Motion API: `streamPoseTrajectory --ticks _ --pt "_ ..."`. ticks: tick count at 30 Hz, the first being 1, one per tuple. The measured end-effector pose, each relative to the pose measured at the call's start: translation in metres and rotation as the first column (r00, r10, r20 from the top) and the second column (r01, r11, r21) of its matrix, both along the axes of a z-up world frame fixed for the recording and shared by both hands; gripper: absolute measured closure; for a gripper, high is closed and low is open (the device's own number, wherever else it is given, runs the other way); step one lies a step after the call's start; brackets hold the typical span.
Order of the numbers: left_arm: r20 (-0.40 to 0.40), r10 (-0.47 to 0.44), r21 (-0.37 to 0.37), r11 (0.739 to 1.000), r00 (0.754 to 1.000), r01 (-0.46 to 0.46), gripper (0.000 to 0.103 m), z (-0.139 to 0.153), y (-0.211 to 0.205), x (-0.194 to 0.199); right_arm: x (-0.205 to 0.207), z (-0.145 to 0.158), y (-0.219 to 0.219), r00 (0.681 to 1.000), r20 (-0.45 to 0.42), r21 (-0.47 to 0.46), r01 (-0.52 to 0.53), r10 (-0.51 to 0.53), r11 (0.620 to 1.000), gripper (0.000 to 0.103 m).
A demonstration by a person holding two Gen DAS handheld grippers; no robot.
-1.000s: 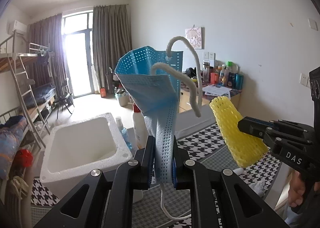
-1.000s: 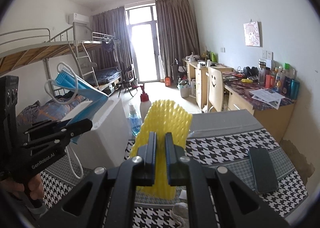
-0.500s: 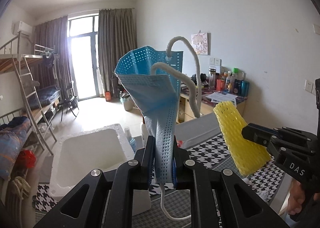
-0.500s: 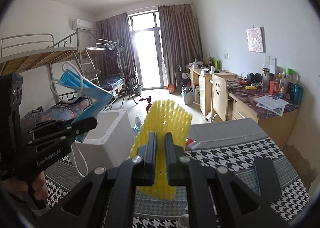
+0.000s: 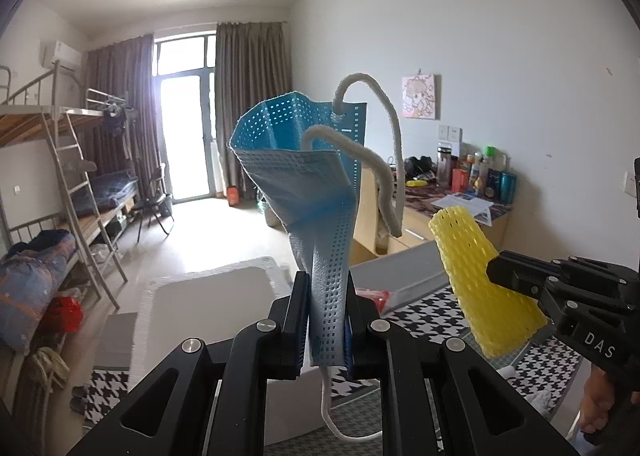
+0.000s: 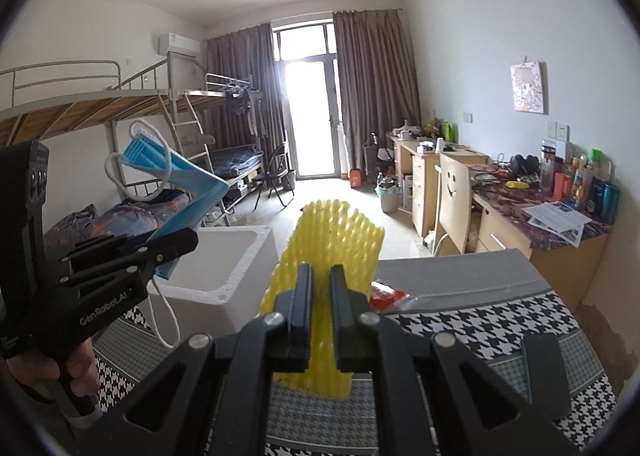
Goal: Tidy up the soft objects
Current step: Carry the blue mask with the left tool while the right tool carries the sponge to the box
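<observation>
My left gripper (image 5: 326, 320) is shut on a blue face mask (image 5: 304, 184) with white ear loops, held upright in the air above a white foam box (image 5: 208, 296). It also shows in the right wrist view (image 6: 176, 244) at the left, with the mask (image 6: 176, 172) over the box (image 6: 224, 256). My right gripper (image 6: 320, 316) is shut on a yellow foam net sleeve (image 6: 332, 240), held above the houndstooth cloth. The sleeve (image 5: 480, 280) also shows at the right of the left wrist view.
A table with a black-and-white houndstooth cloth (image 6: 480, 324) lies below. A dark phone (image 6: 544, 372) lies on it at the right. A red packet (image 6: 384, 294) and a grey board (image 6: 452, 272) sit behind. Desks (image 6: 540, 224), a chair (image 6: 452, 196) and a bunk bed (image 6: 80, 116) stand beyond.
Both grippers have risen and tilted up with their objects held; the foam box and table sit lower in both views.
</observation>
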State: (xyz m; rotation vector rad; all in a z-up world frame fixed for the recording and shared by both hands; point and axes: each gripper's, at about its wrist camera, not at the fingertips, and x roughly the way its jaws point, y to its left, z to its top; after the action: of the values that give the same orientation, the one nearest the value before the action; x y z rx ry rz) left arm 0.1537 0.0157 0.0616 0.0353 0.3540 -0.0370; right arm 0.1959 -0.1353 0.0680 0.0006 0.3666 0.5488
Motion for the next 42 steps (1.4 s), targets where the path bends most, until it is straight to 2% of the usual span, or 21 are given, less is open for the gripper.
streamPoseTrajectory --ticks 18,26,42 --pt "0.005 0.14 0.0 0.99 0.99 -0.14 0.088 0.002 0.023 0.003 0.014 0.009 0.05 0.991 0.002 -0.045 -0.136 0.136 0.99 0.092" --pt "-0.002 0.183 -0.001 0.983 0.983 -0.183 0.088 0.001 0.037 0.007 0.023 0.011 0.068 0.986 -0.01 -0.058 -0.165 0.165 0.985 0.092" --pt "-0.09 0.222 -0.02 0.974 0.971 -0.225 0.088 -0.008 0.057 0.035 0.036 0.01 0.103 0.977 -0.045 -0.075 -0.21 0.207 0.975 0.092"
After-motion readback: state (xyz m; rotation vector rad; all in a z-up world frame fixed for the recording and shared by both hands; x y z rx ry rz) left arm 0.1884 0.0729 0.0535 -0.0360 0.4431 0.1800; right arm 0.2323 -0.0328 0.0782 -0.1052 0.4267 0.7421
